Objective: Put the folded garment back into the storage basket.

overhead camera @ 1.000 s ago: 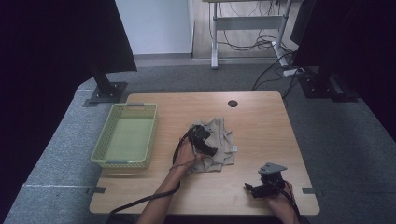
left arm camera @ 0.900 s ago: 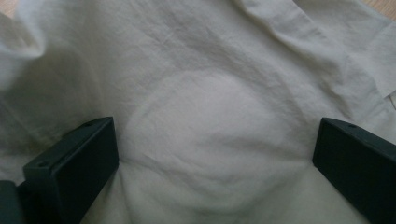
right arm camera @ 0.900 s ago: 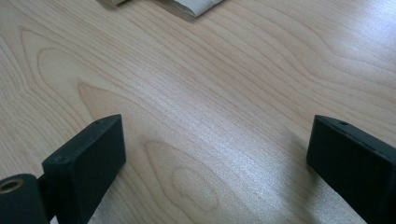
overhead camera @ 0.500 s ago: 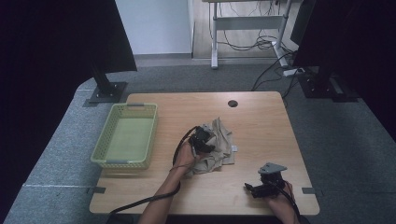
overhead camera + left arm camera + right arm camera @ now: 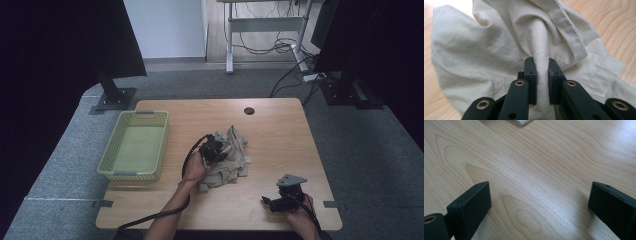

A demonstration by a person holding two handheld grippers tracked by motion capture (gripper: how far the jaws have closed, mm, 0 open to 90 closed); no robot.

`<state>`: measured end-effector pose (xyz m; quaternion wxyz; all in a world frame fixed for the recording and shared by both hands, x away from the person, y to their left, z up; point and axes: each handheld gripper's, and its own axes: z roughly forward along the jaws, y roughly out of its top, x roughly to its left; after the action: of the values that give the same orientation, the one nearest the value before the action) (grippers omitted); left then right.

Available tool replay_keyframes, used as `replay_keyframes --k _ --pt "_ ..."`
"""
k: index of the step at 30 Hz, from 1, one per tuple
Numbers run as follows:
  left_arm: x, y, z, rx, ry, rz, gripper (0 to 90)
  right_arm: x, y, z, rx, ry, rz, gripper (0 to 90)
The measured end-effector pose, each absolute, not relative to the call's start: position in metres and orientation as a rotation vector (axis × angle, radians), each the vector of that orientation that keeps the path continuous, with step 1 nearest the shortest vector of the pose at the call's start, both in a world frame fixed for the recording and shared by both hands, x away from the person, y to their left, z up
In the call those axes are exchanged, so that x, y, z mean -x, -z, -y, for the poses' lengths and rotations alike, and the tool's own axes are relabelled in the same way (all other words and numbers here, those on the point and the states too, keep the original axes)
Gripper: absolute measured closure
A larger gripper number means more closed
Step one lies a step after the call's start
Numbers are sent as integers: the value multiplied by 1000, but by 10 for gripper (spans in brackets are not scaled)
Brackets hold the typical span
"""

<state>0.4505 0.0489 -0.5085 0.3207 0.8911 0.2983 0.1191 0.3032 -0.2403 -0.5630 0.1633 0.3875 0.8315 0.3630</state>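
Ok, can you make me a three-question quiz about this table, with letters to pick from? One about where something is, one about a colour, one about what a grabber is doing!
1. Where is the basket?
A. at the table's left side
B. at its right side
C. on the floor

2. What colour is the cloth?
A. bright red
B. pale beige
C. dark blue

3. What is the left gripper doing?
A. standing wide open over bare wood
B. pinching a fold of the cloth
C. holding the basket

Answers:
1. A, the high view shows it left of the cloth on the table.
2. B, the left gripper view shows pale beige fabric.
3. B, its jaws have just been closing and squeeze a ridge of cloth between them.
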Motion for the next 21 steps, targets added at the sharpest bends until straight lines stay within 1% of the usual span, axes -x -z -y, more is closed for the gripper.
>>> replay_keyframes --k 10,21 --pt "-440 482 -64 -2287 -334 -758 808 -303 563 240 -1105 -1035 -2371 43" --pt "-428 448 -87 -2248 -384 -749 807 -303 563 240 -1107 -1035 -2371 43"
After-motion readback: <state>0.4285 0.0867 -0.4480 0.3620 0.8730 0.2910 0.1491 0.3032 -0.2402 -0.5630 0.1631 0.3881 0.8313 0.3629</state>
